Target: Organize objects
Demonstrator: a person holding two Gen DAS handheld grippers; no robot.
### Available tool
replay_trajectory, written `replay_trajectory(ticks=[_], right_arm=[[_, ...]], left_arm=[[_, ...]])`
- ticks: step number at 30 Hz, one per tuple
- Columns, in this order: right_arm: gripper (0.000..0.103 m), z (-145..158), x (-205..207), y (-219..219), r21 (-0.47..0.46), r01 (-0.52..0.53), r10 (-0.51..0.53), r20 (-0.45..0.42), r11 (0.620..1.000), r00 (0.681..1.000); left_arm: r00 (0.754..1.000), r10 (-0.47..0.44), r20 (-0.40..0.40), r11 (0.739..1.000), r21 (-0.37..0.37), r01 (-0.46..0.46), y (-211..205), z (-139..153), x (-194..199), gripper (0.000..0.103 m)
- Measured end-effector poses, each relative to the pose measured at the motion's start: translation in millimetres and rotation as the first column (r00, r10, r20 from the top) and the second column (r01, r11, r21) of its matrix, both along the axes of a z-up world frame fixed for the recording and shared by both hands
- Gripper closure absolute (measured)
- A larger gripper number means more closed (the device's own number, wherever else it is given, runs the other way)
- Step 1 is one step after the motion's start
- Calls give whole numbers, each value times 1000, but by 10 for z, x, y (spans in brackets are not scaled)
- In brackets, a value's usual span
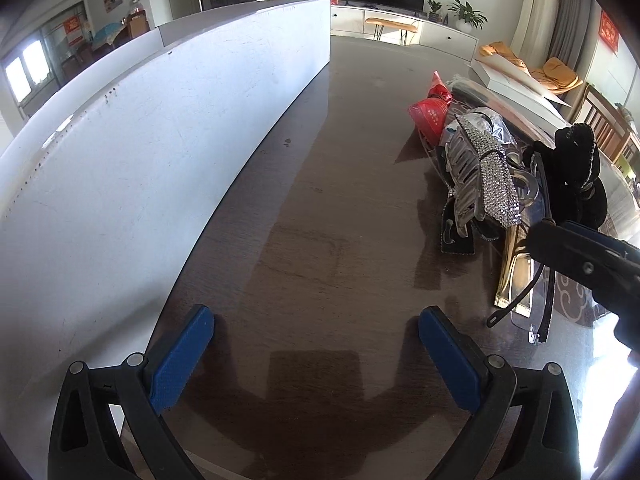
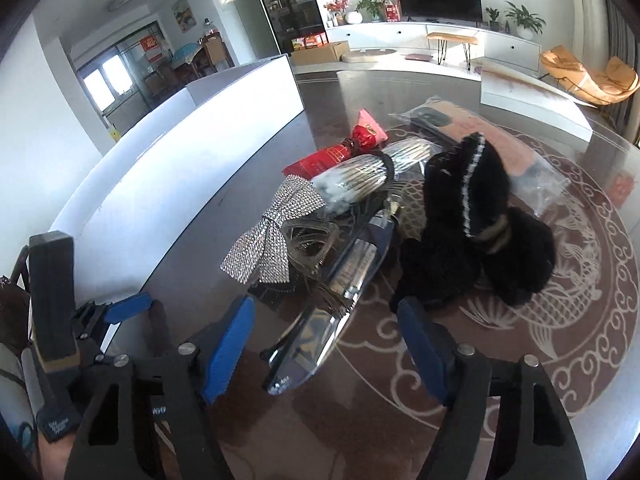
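Note:
A heap of hair accessories lies on the dark table: a rhinestone bow clip [image 1: 492, 176] [image 2: 264, 240], a black fuzzy scrunchie [image 1: 572, 168] [image 2: 472, 224], a silver packet [image 2: 372, 172], a red packet [image 1: 430, 114] [image 2: 320, 160] and a gold clip [image 1: 516, 268]. My right gripper [image 2: 324, 340] hangs open just before the heap. The near end of a clear-wrapped black headband [image 2: 316, 336] lies in the gap between its blue pads, which do not press on it. My left gripper [image 1: 316, 344] is open over bare table beside the white box, well left of the heap.
A long white box wall [image 1: 140, 160] [image 2: 168, 152] runs along the table's left side. A round patterned mat [image 2: 560, 320] lies under the heap. A flat bagged item [image 2: 500, 136] rests behind it. The right tool's black frame [image 1: 580, 264] crosses the left wrist view's right edge.

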State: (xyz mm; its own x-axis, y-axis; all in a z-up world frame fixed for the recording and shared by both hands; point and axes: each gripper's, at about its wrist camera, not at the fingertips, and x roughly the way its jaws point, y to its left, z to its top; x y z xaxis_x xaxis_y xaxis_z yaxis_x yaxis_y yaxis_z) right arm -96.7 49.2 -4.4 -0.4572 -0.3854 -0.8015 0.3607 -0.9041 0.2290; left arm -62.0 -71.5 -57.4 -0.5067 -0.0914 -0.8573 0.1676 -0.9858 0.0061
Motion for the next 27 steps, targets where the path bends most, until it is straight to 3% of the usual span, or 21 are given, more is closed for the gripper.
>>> replay_trajectory(ticks=[2,3,5,8,12,18,21,23,24,27], right_arm=[[56,-83,-73,-53,16,2,-3,33,1000,999],[60,-107,-78,-52,27,8,-8,35,1000,999],[80,-104,-36,16,36,13,-14,30,999,999],[88,-107,117,171,54,12,-13,18,998,1000],[88,-120,427,435,79,25,-26,10,997,1000],[88,-153,813,929,164,173,-166,-52,971,985],[76,-163,850,1004,180,177,-166,-77,968,983],[34,-180,838,1020,175,159,-147,-78,972,986],[30,-168,857,1022,179,153,-138,-95,972,986],[28,-208,793,993,207,129,-110,-102,970,989]], left_arm=[[1000,0,0,1000,-1,0,0,-2,-7,0],[1000,0,0,1000,-1,0,1,0,-8,0],[1000,0,0,1000,-1,0,-1,-2,-6,0],[1000,0,-2,1000,3,0,6,-5,-14,0],[1000,0,-2,1000,2,0,10,-7,-19,0],[1000,-1,-3,1000,3,1,18,-13,-36,0],[1000,0,-3,1000,3,0,19,-12,-36,0],[1000,0,-3,1000,3,0,18,-11,-34,0],[1000,0,-3,1000,3,0,20,-11,-37,0],[1000,0,-3,1000,3,0,21,-12,-37,0]])
